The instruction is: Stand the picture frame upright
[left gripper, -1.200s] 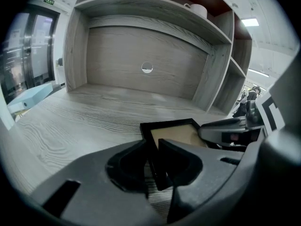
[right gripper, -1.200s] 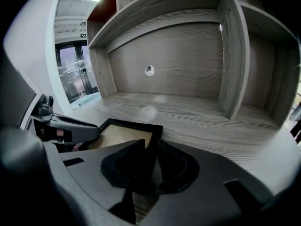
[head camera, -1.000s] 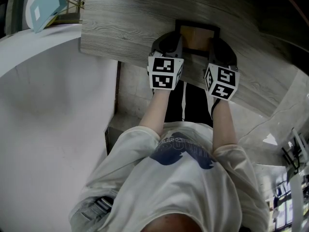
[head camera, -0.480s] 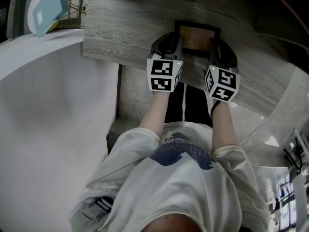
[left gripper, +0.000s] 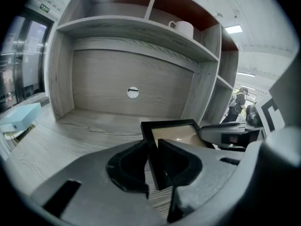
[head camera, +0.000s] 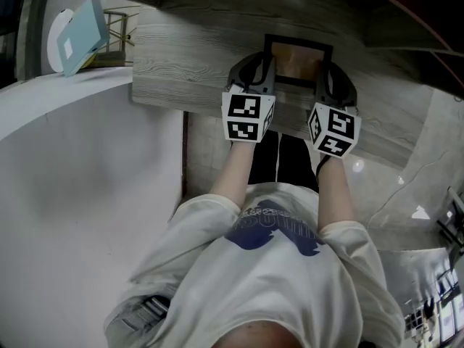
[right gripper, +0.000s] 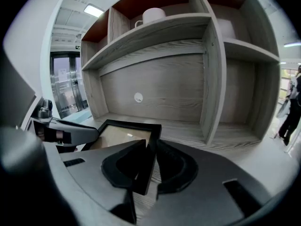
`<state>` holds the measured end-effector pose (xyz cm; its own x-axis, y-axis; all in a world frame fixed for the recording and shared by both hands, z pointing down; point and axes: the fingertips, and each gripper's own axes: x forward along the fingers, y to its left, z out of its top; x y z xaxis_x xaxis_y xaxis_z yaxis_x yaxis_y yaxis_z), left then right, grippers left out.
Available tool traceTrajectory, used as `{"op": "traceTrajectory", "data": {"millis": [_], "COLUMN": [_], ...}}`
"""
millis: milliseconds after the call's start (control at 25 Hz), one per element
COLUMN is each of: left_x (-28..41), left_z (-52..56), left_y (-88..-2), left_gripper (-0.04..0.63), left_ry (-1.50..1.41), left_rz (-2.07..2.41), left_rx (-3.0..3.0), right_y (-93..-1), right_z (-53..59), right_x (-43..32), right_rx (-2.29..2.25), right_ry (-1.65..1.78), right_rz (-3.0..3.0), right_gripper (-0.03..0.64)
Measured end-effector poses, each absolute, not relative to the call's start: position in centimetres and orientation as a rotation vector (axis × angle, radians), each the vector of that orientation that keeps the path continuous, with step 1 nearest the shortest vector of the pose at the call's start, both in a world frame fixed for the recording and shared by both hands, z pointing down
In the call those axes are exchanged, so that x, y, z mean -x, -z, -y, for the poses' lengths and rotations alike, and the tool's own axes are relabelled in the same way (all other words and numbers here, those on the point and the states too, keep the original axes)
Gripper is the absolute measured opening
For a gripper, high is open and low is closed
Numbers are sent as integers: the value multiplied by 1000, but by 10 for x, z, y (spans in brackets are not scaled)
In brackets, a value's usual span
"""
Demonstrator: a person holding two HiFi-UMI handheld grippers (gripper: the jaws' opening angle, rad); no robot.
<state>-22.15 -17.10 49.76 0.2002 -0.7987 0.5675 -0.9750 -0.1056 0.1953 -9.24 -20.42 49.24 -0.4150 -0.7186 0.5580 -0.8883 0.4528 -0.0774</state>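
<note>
The picture frame [head camera: 297, 58] lies low on the wooden worktop [head camera: 181, 56]. The left tool [left gripper: 153, 153] and right tool [right gripper: 151, 160] each pinch one thin side of it. If one pinch slips while the frame tips up, it could twist or flop back down. Behind the frame stands the shelf wall [left gripper: 94, 84], which it might bump. A blue box [head camera: 76, 24] sits far left of the frame.

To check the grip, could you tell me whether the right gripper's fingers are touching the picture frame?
Touching. In the right gripper view, the right gripper has both fingers pressed on the picture frame, no gap.
</note>
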Motion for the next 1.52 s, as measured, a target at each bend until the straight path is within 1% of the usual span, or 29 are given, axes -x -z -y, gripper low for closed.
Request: {"op": "traceTrajectory", "data": {"millis": [280, 800, 1120, 1520], "left_x": [194, 121, 82, 62], "left_z": [185, 204, 206, 212], "left_y": [-467, -428, -416, -418], "left_gripper": [77, 77, 77, 77], "left_ry": [-431, -427, -431, -444], "left_rz": [1578, 1389, 1293, 1308], "left_rx": [-2078, -2323, -2414, -2426], "right_y": [-461, -417, -405, -407], "right_z": [207, 197, 185, 191], "right_x": [63, -11, -50, -69], "right_rx": [-1486, -1767, -1891, -1884], "right_ry": [-469, -404, -375, -359], "right_rz": [2229, 2126, 2063, 2106], "right_gripper": [67, 67, 67, 69]}}
